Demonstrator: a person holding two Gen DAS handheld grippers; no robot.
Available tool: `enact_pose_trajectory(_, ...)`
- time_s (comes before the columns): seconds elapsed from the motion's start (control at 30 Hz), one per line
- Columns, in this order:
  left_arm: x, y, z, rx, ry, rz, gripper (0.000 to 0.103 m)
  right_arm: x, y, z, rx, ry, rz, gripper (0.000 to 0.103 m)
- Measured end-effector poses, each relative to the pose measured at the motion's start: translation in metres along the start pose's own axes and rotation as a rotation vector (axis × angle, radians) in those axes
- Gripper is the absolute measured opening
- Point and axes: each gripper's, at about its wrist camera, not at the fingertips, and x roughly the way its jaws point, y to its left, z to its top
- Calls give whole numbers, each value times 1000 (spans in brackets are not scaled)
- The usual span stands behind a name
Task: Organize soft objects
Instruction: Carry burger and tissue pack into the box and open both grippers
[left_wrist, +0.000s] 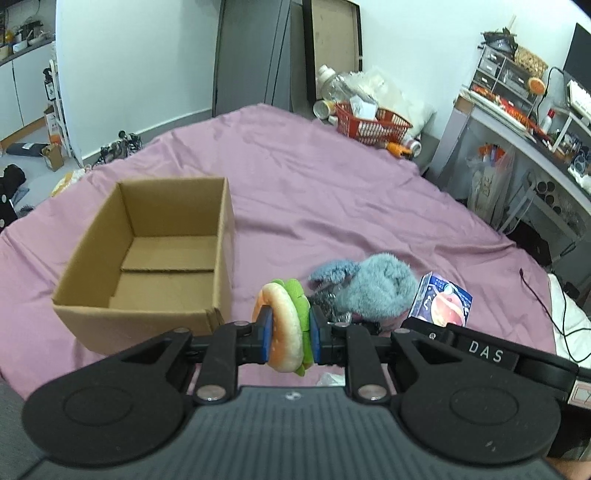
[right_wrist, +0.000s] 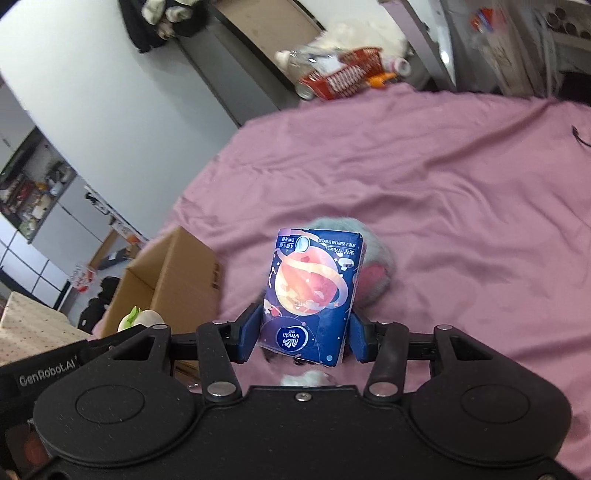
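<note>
Nearest the cameras, the left tongs (left_wrist: 288, 332) were clamped tight on a soft toy burger (left_wrist: 284, 325), its tan bun and green felt lettuce squeezed on edge between the blue pads. The right tongs (right_wrist: 304, 336) gripped a pack of tissues (right_wrist: 314, 291), a glossy dark-blue plastic wrapper printed with an orange ringed planet, held upright. Both things hung above a bed (left_wrist: 332, 192) covered by a wrinkled mauve-pink sheet. Just beyond them a fluffy grey-blue plush toy (left_wrist: 376, 291) lay on the sheet. To the left stood an open brown cardboard box (left_wrist: 155, 258), rectangular, its inside bare. At the far edge of the bed sat a red plastic basket (left_wrist: 373, 125) of clutter, near a white wall. A cluttered white desk (left_wrist: 517, 122) stood to the right.
</note>
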Motion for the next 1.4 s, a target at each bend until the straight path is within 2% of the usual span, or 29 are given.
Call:
enact_pose_trajectory(0.27, -11, 16, 8, -27, -29, 26, 19, -4, 24, 6, -73, -61, 52, 48)
enact_pose_trajectory(0.6, -17, 39, 16, -57, -51, 50, 19, 8, 52, 5, -125, -94, 90, 48)
enact_pose_trajectory(0.97, -15, 83, 23, -114, -57, 91, 19, 19, 86, 6, -164, -136, 154, 48)
enact_pose_trajectory(1.4, 1, 135, 29, -184, -29, 140, 20, 43, 125, -1, -248, -114, 199, 48)
